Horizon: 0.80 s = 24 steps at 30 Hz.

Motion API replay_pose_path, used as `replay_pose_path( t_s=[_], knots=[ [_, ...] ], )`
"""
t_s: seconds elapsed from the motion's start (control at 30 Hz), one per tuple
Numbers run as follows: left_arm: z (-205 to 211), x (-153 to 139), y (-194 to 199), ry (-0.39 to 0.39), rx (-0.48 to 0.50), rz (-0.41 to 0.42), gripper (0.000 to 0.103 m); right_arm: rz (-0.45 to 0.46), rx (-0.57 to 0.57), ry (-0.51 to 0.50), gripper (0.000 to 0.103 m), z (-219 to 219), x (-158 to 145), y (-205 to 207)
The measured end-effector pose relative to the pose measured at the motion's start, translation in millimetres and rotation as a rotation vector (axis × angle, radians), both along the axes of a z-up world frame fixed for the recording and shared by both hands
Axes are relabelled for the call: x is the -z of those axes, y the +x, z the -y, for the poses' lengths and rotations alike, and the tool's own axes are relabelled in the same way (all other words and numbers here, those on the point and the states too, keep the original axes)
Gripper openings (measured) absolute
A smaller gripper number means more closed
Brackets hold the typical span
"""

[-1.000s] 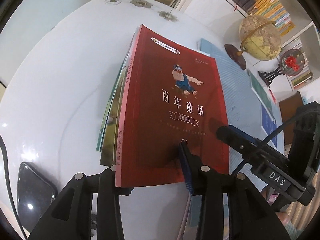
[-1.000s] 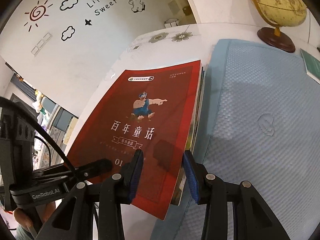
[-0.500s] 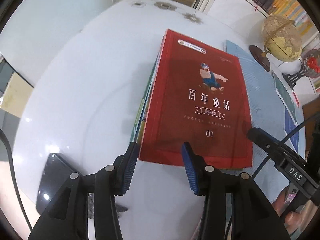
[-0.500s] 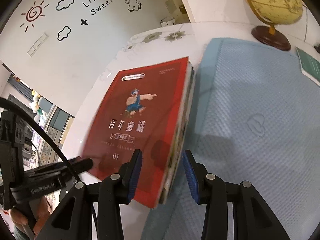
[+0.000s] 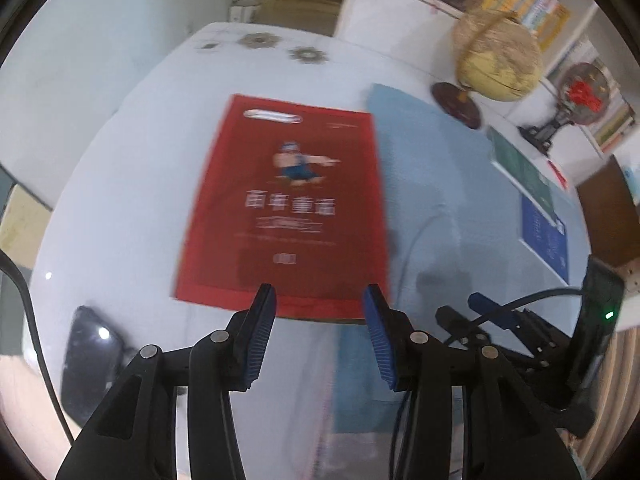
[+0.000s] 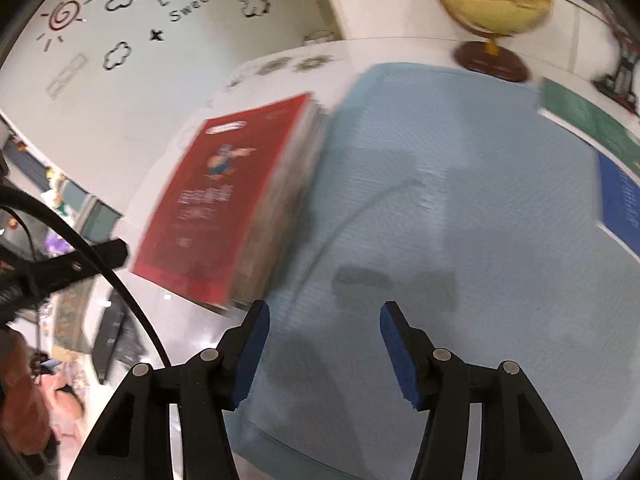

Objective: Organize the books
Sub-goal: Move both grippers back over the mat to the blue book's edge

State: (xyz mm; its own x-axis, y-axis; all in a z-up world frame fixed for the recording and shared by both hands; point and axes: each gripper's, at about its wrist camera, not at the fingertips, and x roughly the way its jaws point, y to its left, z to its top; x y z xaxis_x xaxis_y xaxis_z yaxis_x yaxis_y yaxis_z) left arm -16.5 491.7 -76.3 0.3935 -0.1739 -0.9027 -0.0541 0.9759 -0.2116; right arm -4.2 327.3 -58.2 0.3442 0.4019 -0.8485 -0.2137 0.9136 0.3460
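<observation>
A: Now, what is seen to have changed at the red book point(image 5: 286, 208)?

B: It has been let go. A second ago its near edge was pinched by both tongs; now it is laid flat on top of the stack point(image 6: 280, 216), on the white surface point(image 5: 120, 184), just beside the blue mat point(image 6: 460, 220).

A: And the tongs themselves?

B: The left tongs point(image 5: 318, 330) are held spread, short of the book's near edge, with nothing between them. The right tongs point(image 6: 324, 350) are opening over the mat, likewise empty.

A: What is meant for the task?

B: This placement is probably finished. The stack's edges appear squared, though that is blurred by motion. A green book point(image 5: 520, 168) and a blue book point(image 5: 546, 236) are left lying apart at the mat's far side, so gathering is judged still due.
</observation>
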Motion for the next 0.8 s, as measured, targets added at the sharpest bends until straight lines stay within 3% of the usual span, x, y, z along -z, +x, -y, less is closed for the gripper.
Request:
replay_pose_path(
  t_s=[0.17, 0.37, 0.57, 0.73, 0.8],
  knots=[
    [47, -8, 1, 0.022, 0.057, 0.012, 0.043, -0.007, 0.049, -0.033, 0.056, 45, 0, -10],
    [114, -5, 6, -0.021, 0.117, -0.016, 0.043, -0.018, 0.146, -0.032, 0.057, 115, 1, -19],
    [185, 4, 11, -0.073, 0.101, -0.061, 0.043, -0.03, 0.205, -0.021, 0.057, 208, 13, -17],
    [266, 21, 13, -0.102, 0.066, -0.108, 0.043, -0.039, 0.246, -0.017, 0.057, 314, 27, -7],
    [296, 30, 10, -0.118, 0.055, -0.135, 0.043, -0.031, 0.254, -0.028, 0.062, 351, 32, 0]
  ],
)
